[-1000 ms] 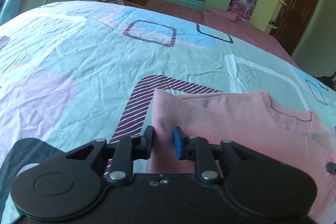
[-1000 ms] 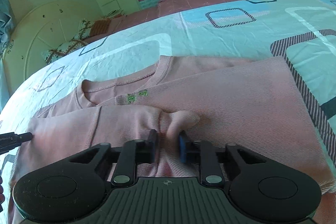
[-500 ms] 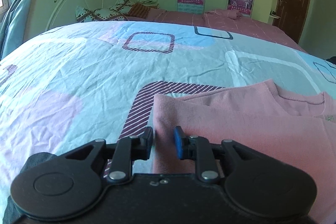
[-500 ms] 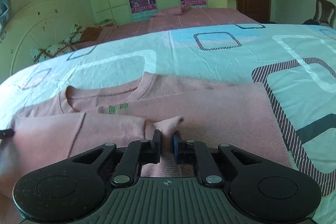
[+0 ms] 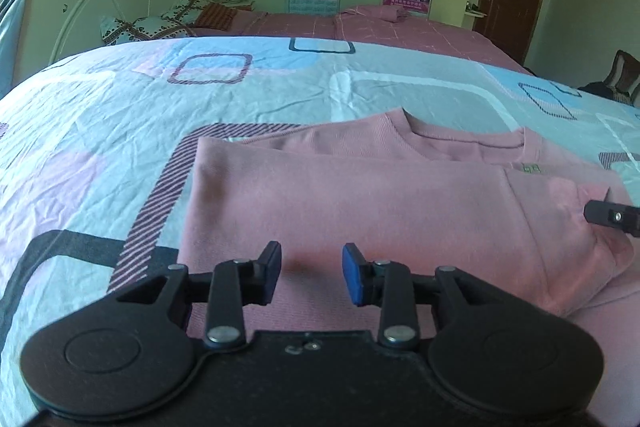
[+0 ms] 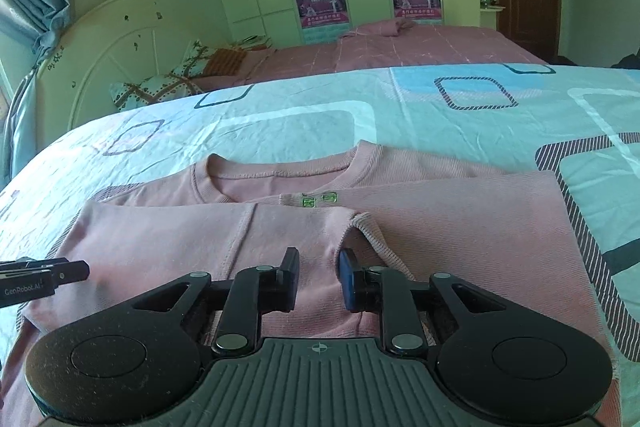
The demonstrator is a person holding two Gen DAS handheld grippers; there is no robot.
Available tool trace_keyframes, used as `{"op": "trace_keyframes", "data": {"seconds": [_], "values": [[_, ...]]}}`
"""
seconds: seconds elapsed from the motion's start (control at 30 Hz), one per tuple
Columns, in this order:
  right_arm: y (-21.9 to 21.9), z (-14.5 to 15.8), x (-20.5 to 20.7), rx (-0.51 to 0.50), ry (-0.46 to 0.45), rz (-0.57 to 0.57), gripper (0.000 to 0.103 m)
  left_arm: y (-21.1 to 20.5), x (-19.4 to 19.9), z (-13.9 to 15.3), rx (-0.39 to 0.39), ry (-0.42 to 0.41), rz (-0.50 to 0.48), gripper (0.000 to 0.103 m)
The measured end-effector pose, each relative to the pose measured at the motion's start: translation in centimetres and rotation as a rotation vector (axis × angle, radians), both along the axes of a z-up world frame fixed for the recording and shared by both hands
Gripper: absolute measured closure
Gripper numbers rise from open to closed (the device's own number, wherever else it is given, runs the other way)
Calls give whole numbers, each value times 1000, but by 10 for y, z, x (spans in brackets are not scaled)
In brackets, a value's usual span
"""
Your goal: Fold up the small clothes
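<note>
Lying flat on the patterned bedsheet (image 5: 100, 131), the pink sweatshirt (image 5: 360, 195) has one sleeve folded across its front, the cuff (image 6: 370, 227) resting near the small green label (image 6: 318, 199), whose text is illegible. Both tools have released within the last second: the left gripper (image 5: 311, 273) and right gripper (image 6: 319, 279) now stand with jaws apart, holding nothing. The sleeve fold appears complete. "GenRoboAI" is printed on the left gripper's finger.

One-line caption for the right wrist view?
Open right gripper above a partly folded pink sweater on a patterned bedsheet.
</note>
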State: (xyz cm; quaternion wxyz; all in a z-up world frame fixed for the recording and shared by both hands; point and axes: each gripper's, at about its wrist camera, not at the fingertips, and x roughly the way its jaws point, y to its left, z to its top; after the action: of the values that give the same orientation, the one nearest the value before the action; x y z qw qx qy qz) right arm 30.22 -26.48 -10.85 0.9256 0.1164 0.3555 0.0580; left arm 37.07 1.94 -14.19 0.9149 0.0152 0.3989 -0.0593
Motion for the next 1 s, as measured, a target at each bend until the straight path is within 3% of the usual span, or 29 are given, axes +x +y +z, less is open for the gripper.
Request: {"op": "trace_keyframes", "data": {"seconds": [0.03,0.1,0.2,0.27,0.43,0.53,0.6,0.83,0.93,1.0], "values": [[0,1,0,-10,-4,-10,50,-2,1,-2,1,16,0,70],[-3,5,-2,-32,-33,-36,46,-5,1,-6,1,28,9,68],[-6,12,-3,-38,-52,-42,48,-7,1,-10,11,36,16,67],[-3,14,-4,-33,-55,-18,64,-8,1,-12,18,36,17,66],[22,-1,-1,-54,9,98,65,-12,-1,-14,45,24,10,64],[29,-21,-1,-121,68,124,65,-12,-1,-16,50,17,8,63],[22,-31,-7,-126,60,143,68,-12,-2,-17,55,12,5,61],[20,-27,-13,-128,57,133,72,-14,-2,-17,75,5,16,57],[24,-31,-14,-182,58,180,72,-14,-2,-17,81,6,21,55],[17,-23,-14,-139,54,162,71,-14,-2,-17,85,9,26,54]]}}
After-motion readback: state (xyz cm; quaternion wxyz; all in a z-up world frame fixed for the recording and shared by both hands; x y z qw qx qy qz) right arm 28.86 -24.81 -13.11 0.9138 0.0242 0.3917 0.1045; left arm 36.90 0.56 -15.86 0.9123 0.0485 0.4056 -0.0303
